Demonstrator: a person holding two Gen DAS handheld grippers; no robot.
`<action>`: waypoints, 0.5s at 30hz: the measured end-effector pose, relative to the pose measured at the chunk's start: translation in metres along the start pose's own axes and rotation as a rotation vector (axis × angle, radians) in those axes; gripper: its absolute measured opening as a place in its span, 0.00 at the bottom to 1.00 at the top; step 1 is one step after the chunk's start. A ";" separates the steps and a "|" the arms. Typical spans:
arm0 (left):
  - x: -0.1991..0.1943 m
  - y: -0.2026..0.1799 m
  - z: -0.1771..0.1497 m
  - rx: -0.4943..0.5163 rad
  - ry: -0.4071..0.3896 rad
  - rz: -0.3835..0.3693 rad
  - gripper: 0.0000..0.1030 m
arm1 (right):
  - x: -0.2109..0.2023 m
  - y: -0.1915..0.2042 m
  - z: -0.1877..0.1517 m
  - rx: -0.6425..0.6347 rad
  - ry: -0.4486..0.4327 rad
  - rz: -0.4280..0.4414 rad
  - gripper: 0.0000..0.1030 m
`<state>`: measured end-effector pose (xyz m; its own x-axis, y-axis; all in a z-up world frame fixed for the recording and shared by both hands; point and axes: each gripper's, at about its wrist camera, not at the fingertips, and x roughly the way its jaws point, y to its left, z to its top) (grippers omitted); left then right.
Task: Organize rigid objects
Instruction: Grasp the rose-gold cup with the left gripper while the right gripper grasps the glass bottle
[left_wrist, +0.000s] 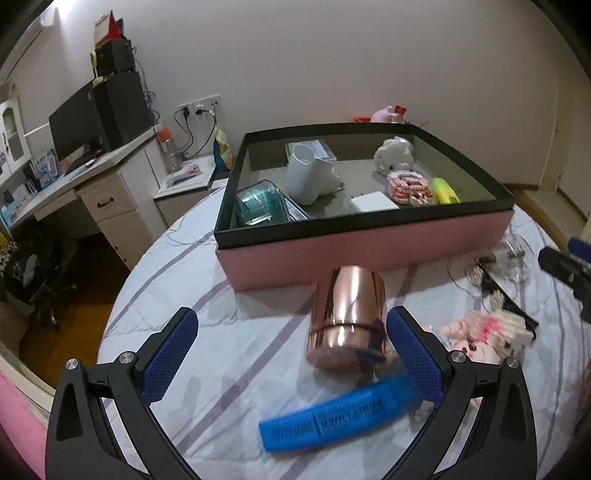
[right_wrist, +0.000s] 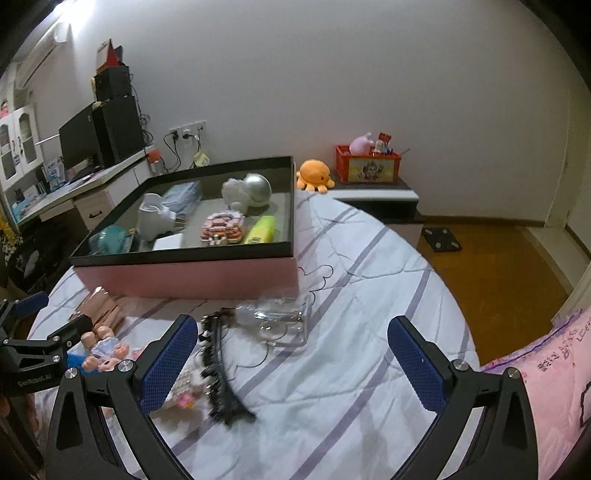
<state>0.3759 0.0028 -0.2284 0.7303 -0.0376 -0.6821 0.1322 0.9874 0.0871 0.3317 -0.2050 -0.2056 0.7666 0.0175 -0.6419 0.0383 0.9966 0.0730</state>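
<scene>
A pink box (left_wrist: 369, 251) with a black rim sits on the striped bed and holds several small items. In front of it a copper-coloured metal cup (left_wrist: 347, 314) stands on the sheet, just left of the right finger of my open left gripper (left_wrist: 291, 343). A blue sponge-like bar (left_wrist: 332, 421) lies below the cup. A small doll (left_wrist: 484, 339) lies to the right. My right gripper (right_wrist: 291, 354) is open above the sheet, with a black comb-like strip (right_wrist: 218, 369) and a clear plastic piece (right_wrist: 277, 317) ahead of it. The pink box (right_wrist: 192, 273) is farther back on the left.
A desk with a monitor (left_wrist: 77, 125) and drawers stands left of the bed. A low cabinet carries an orange plush octopus (right_wrist: 314, 175) and a red crate (right_wrist: 367, 166). Wooden floor (right_wrist: 491, 273) lies right of the bed. The other gripper (right_wrist: 33, 354) shows at the left edge.
</scene>
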 end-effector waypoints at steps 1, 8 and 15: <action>0.003 0.001 0.001 -0.012 0.002 -0.009 1.00 | 0.005 -0.002 0.001 0.005 0.015 -0.001 1.00; 0.014 0.007 0.001 -0.097 0.029 -0.092 1.00 | 0.039 -0.002 0.002 0.016 0.123 0.040 1.00; 0.021 0.013 -0.001 -0.133 0.051 -0.123 1.00 | 0.065 -0.001 0.008 0.010 0.184 0.040 1.00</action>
<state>0.3923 0.0149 -0.2420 0.6789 -0.1546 -0.7178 0.1263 0.9876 -0.0933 0.3864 -0.2050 -0.2413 0.6378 0.0728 -0.7667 0.0168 0.9940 0.1083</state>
